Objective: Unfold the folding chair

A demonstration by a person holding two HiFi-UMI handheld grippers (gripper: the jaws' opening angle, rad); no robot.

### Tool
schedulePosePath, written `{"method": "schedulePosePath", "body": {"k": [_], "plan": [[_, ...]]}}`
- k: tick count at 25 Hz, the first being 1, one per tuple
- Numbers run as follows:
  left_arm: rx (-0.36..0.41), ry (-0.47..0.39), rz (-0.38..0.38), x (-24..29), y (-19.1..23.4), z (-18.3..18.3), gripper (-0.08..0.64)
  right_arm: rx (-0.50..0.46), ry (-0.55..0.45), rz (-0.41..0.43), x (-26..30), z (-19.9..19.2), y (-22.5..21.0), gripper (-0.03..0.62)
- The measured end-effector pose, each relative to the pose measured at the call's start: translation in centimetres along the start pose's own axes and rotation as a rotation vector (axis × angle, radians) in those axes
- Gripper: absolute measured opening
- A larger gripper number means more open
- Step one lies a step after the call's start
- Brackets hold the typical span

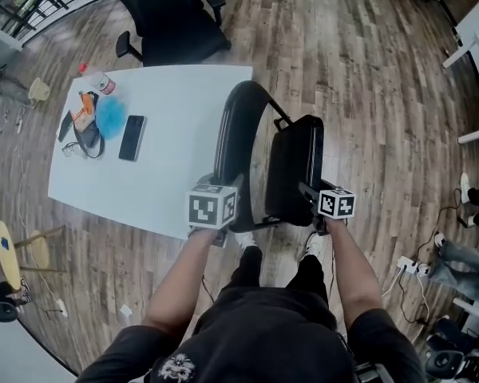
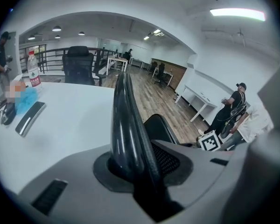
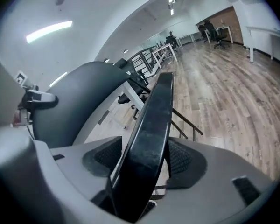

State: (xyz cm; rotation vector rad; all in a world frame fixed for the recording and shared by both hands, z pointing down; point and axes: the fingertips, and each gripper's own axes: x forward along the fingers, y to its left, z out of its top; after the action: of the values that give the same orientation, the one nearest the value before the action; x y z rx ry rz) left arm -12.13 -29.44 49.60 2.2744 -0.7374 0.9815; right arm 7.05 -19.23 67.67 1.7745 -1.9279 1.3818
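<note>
- The folding chair (image 1: pixel 263 146) stands on the wooden floor (image 1: pixel 367 70), directly in front of the person and just beside the right edge of the white table (image 1: pixel 176 166)
- The chair is partly open: its backrest (image 1: pixel 238 126) and its seat (image 1: pixel 297 162) stand apart as two near-upright black panels, backrest on the table side, seat on the other
- A thin black frame tube (image 1: pixel 281 120) links the two panels at their far end
- Left gripper (image 1: pixel 230 187): the jaws are closed on the near edge of the backrest. In the left gripper view the curved black edge rises from between them, with the ribbed pads (image 2: pixel 170 161) bearing on it
- Right gripper (image 1: pixel 310 191): the jaws are closed on the near edge of the seat at a moderate width. In the right gripper view the thin black panel runs up from between them, with the pads (image 3: pixel 183 157) against it
- Each gripper points forward and down at its panel
- On the table, well apart from the chair, lie a smartphone (image 1: pixel 132 137), a blue object (image 1: pixel 110 116) and a water bottle (image 1: pixel 98 80)
- A black office chair (image 1: pixel 172 18) stands at the far edge of the table
- A power strip (image 1: pixel 407 266) lies on the floor at the right
- In the left gripper view, two people (image 2: pixel 231 111) stand at the right, beyond the right gripper's marker cube (image 2: pixel 210 141)
</note>
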Motion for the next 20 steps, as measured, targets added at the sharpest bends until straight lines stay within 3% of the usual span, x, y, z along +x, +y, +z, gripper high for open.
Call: {"method": "schedulePosePath", "body": {"k": [4, 10, 20], "plan": [[0.005, 0.041, 0.035, 1.8, -0.8, -1.0, 0.11, 0.061, 0.022, 0.069, -1.6, -1.0, -5.0, 0.377], [0.004, 0.07, 0.061, 5.6, -3.4, -2.3, 0.12, 0.226, -0.017, 0.051, -3.7, -3.0, -14.9, 0.385], [-0.072, 0.108, 0.036, 12.3, -4.8, -6.1, 0.143, 0.261, 0.069, -0.021, -3.4, -9.3, -30.3, 0.385]]}}
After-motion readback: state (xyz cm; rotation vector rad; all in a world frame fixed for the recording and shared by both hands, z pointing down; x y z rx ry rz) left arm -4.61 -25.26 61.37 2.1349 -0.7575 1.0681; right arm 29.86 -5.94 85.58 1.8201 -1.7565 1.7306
